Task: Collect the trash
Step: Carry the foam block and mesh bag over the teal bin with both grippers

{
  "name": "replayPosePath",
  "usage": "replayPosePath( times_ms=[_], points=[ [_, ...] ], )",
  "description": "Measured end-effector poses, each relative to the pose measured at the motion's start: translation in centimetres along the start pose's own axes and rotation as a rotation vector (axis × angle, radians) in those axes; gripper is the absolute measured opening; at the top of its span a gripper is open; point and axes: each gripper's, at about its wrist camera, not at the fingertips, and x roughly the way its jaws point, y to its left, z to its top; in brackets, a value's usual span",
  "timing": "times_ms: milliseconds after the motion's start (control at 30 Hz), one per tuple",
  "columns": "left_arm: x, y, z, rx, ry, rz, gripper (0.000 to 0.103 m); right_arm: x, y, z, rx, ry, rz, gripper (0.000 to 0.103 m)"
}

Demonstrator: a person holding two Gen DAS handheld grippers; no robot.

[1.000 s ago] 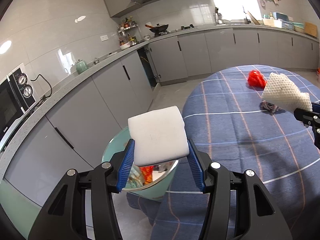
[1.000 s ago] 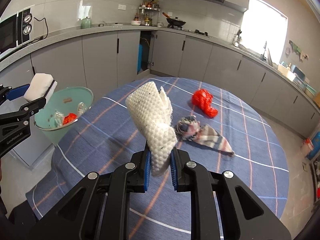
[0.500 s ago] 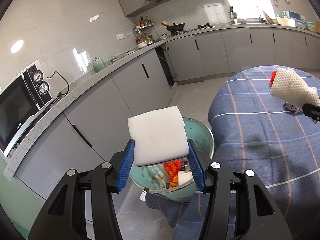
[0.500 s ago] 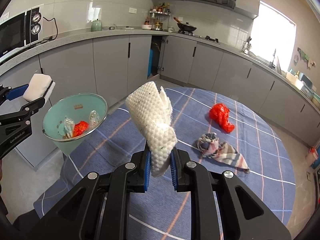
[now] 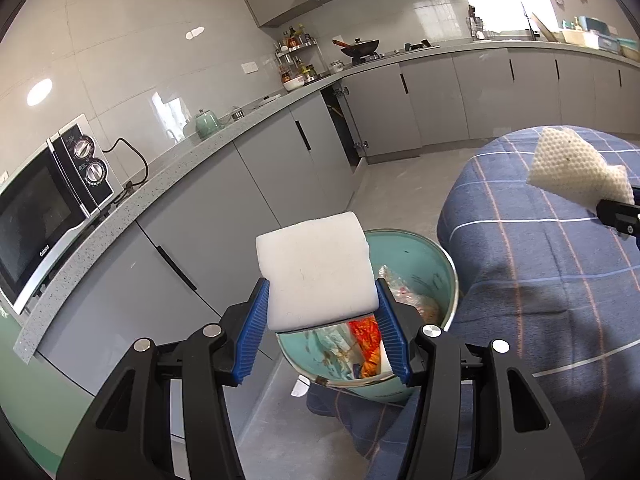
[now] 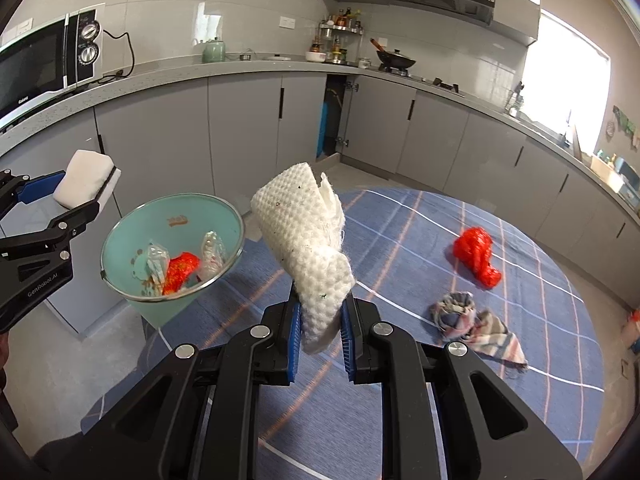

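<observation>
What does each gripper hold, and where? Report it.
Left gripper clamps the foam block by its lower sides. Right gripper pinches the paper towel at its bottom end.

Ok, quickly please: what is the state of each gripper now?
Left gripper: closed on the white foam block.
Right gripper: closed on the white waffle-textured cloth.

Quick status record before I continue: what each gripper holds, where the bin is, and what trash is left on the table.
left gripper: shut on white foam block, above the bin
right gripper: shut on white textured sheet, over the table
bin: teal, beside the table edge, already holds wrappers
table: blue checked cloth
left on table: red plastic bag; crumpled plaid cloth
</observation>
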Motion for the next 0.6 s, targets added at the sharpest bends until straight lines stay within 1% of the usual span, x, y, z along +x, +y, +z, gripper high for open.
replayPosePath(
  times_ms=[300, 600],
  points=[
    [1.3, 1.4, -0.2, 0.009, 0.009, 0.039, 0.052, 1.2, 2.2, 1.4, -0.035, 0.001, 0.037, 0.018],
    [3.0, 2.3, -0.7, 0.007, 0.030, 0.056, 0.052, 2.5, 3.9, 2.3, -0.060, 0.009, 0.057, 0.018]
  ],
)
